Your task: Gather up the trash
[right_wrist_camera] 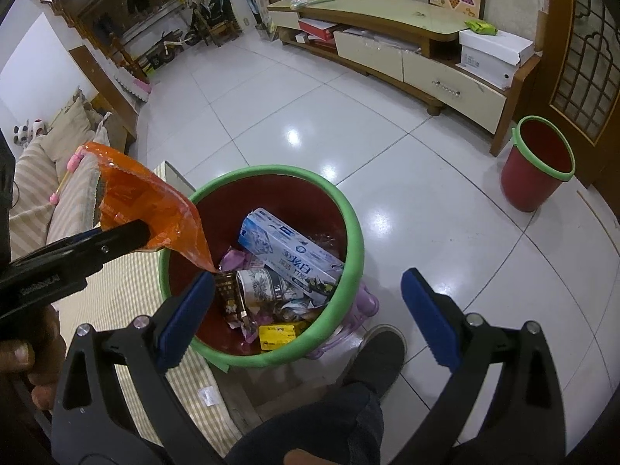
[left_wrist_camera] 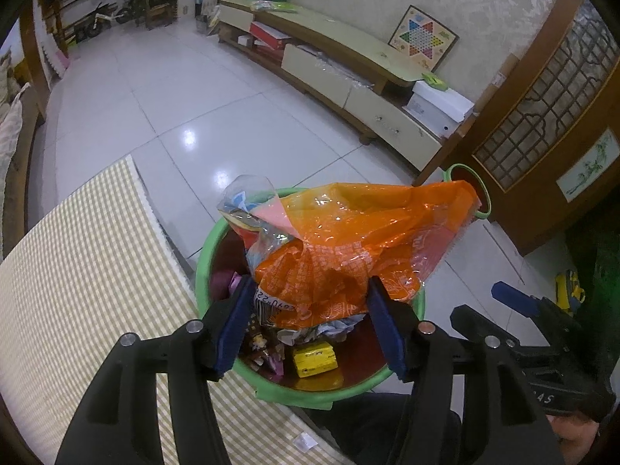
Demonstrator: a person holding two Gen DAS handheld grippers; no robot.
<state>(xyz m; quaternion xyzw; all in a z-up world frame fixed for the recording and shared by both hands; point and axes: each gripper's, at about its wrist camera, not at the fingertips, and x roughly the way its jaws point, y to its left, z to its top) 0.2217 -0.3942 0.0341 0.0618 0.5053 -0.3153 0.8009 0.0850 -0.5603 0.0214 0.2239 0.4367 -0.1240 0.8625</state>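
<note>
— Crinkly orange plastic wrapper (left_wrist_camera: 348,248), glossy and translucent, pinched in the left hand-held gripper (left_wrist_camera: 310,321); it hangs over the bin (right_wrist_camera: 350,232), one corner dipping inside.

— What's the bin like?

— Round, dark red walls, green rim, standing just beside the checked cloth on the worktop (left_wrist_camera: 97,271). Inside: a long blue-and-white carton (right_wrist_camera: 290,250), a yellow packet (right_wrist_camera: 277,334), purple foil scraps (all jumbled).

— The other one?

— Right hand-held gripper (right_wrist_camera: 310,317) spread wide, holding nothing. A second bin (right_wrist_camera: 536,162) stands well apart on the tiled floor.
</note>
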